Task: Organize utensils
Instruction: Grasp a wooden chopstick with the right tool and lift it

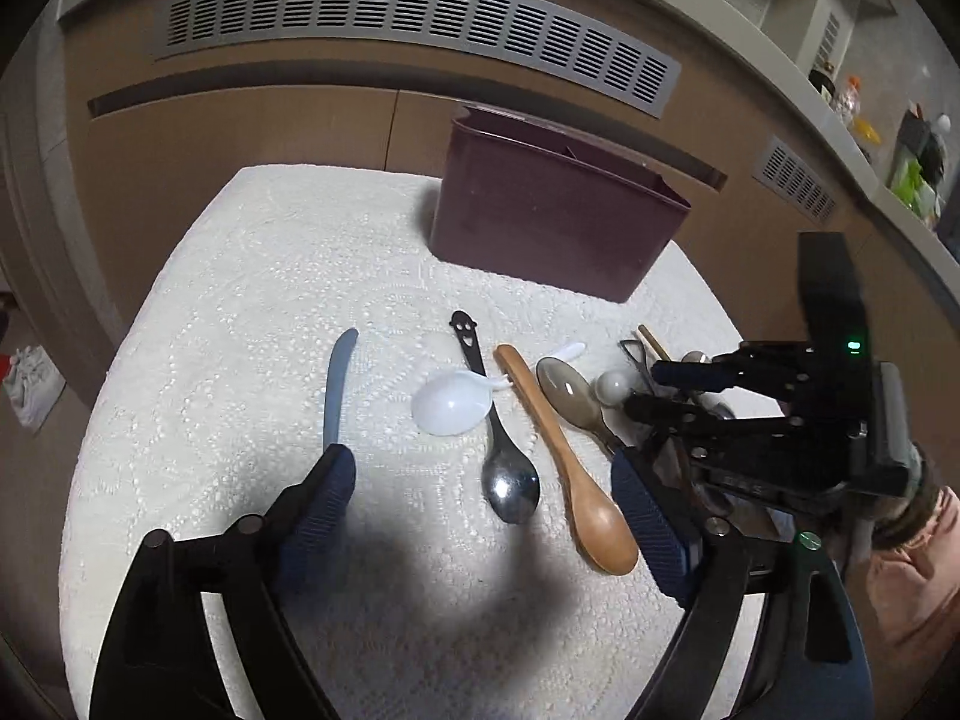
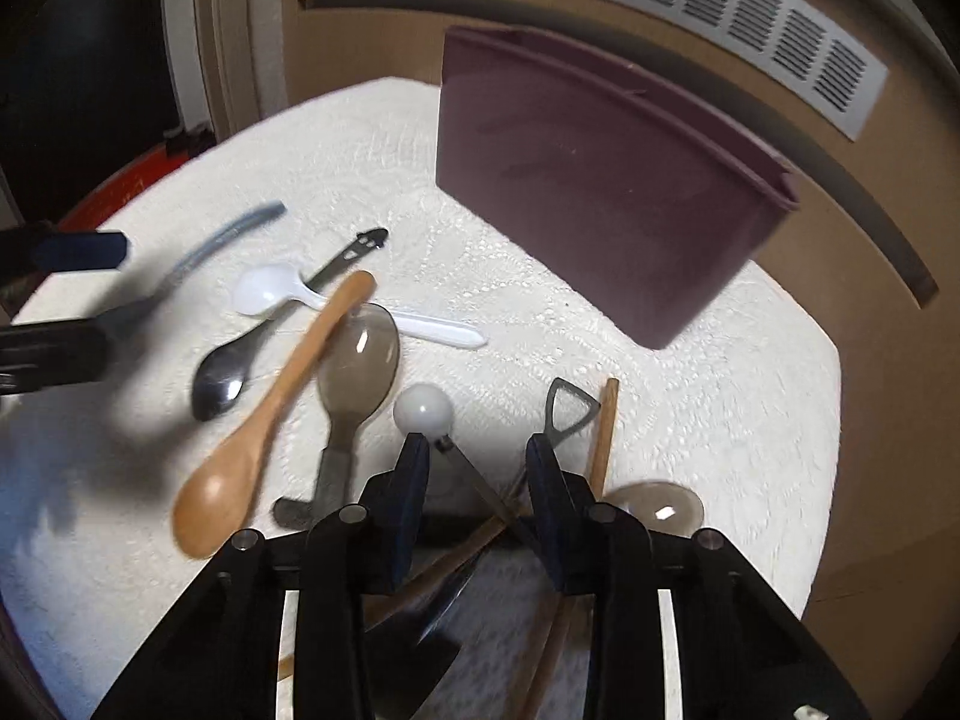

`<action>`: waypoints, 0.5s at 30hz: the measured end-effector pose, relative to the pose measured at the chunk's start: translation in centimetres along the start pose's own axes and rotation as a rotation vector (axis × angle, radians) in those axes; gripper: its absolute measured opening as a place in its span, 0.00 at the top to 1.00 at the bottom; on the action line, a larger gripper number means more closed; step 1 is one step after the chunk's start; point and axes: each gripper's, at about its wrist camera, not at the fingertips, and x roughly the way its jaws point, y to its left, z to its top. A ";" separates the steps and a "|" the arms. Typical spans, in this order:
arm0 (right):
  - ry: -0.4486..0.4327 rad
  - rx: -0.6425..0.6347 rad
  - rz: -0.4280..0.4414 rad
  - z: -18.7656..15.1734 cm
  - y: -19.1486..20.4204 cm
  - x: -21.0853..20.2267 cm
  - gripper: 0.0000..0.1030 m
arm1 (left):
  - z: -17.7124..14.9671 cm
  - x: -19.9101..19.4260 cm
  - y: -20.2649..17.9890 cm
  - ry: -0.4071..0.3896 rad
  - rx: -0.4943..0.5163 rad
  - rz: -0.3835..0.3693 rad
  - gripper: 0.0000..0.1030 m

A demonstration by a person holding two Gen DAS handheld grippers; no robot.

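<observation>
Loose utensils lie on a white cloth-covered table (image 1: 240,276). My left gripper (image 1: 486,504) stands open wide just above the cloth, with the bowls of a steel spoon (image 1: 510,483) and a wooden spoon (image 1: 579,462) between its fingers, neither touched. A blue-grey knife (image 1: 336,384) lies by its left fingertip. My right gripper (image 2: 480,468) hangs low over a pile at the right, jaws partly apart around the thin metal shaft (image 2: 474,480) of a white ball-ended utensil (image 2: 423,411). Its pads do not visibly press it. The maroon holder (image 1: 558,210) stands behind.
A white plastic spoon (image 1: 450,402), a black smiley-handled spoon (image 1: 465,330) and a smoky translucent spoon (image 1: 567,390) lie mid-table. Chopsticks (image 2: 603,438) and a second translucent spoon (image 2: 657,507) sit under the right gripper. A wall with vent grilles (image 1: 414,24) runs behind the table.
</observation>
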 end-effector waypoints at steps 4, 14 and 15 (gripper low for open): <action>0.033 0.084 0.013 -0.4 -0.5 -0.8 0.70 | -0.3 0.1 0.4 0.011 0.003 0.005 0.12; 0.043 0.499 0.018 -4.9 0.6 -2.9 0.77 | 0.3 -0.2 2.3 -0.074 -0.064 0.045 0.09; 0.023 0.481 -0.026 -4.9 1.3 -2.9 0.79 | 0.2 -0.4 2.7 -0.080 -0.067 0.050 0.08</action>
